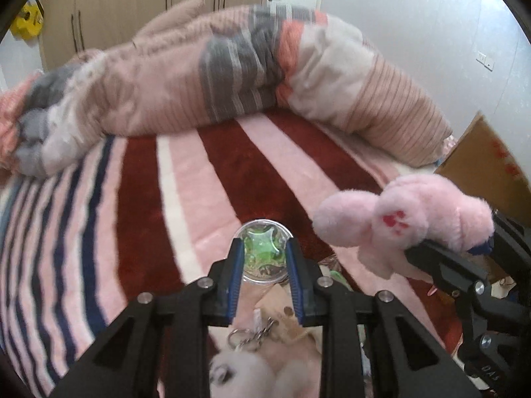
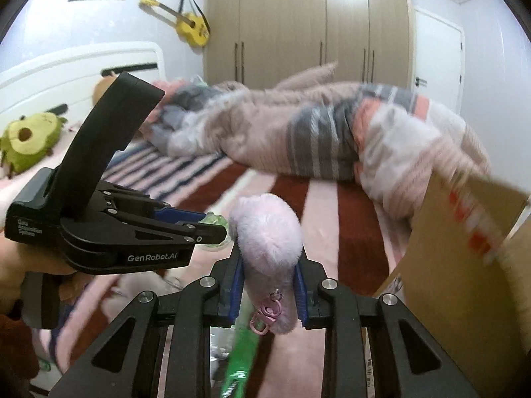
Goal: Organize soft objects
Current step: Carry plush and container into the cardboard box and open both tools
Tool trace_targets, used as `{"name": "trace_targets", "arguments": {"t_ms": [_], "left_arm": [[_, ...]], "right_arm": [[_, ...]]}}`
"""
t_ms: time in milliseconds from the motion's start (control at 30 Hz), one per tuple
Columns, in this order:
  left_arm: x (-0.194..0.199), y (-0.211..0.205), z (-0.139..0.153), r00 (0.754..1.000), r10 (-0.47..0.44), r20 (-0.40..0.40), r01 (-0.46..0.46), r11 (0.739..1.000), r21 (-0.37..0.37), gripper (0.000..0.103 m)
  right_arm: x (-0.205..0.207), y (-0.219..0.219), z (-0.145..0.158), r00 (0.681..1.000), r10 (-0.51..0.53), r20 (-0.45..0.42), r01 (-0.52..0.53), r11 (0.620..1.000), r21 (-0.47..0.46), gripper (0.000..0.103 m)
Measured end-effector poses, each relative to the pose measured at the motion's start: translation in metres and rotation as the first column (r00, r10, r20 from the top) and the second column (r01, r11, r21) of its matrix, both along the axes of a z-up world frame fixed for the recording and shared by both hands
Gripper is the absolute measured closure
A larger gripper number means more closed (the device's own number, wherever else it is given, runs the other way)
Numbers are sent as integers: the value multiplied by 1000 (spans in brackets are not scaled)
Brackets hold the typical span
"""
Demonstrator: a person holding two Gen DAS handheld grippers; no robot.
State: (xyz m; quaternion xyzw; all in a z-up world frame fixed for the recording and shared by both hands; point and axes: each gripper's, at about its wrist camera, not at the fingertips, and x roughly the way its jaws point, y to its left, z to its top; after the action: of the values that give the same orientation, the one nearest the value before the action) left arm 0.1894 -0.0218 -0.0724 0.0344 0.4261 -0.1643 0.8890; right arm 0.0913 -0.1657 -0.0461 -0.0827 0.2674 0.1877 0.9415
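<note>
My left gripper (image 1: 264, 254) is shut on a clear round capsule (image 1: 264, 252) with a green toy inside, held above the striped bed. It shows from the side in the right wrist view (image 2: 212, 229). My right gripper (image 2: 268, 258) is shut on a pink plush keychain (image 2: 267, 235) with a pink clasp; in the left wrist view the plush (image 1: 401, 220) shows a red paw print, at the right. A white plush keychain (image 1: 242, 369) lies on the bed below the left gripper.
A rumpled striped duvet (image 1: 232, 73) lies across the far side of the bed (image 1: 139, 205). An open cardboard box (image 2: 464, 265) stands at the right. An avocado plush (image 2: 28, 141) lies by the headboard. Wardrobes (image 2: 298, 23) stand behind.
</note>
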Motion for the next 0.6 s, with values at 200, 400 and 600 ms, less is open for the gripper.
{"name": "trace_targets", "arguments": {"t_ms": [200,400,600], "left_arm": [[-36,8,57,997,30,72,-32,999,27,80],[-81,-15,112,987,-4,161,-4,999,47,80],[-107,-75,150,973,-111,200,112,994,5,80]], "right_arm": [[-32,-2,49,997,47,68,-50,998,35,82],[-63,-33,91,992,25,122,-33,997,70,82],[-83,-90,113,985,-76,156,59,993,106,82]]}}
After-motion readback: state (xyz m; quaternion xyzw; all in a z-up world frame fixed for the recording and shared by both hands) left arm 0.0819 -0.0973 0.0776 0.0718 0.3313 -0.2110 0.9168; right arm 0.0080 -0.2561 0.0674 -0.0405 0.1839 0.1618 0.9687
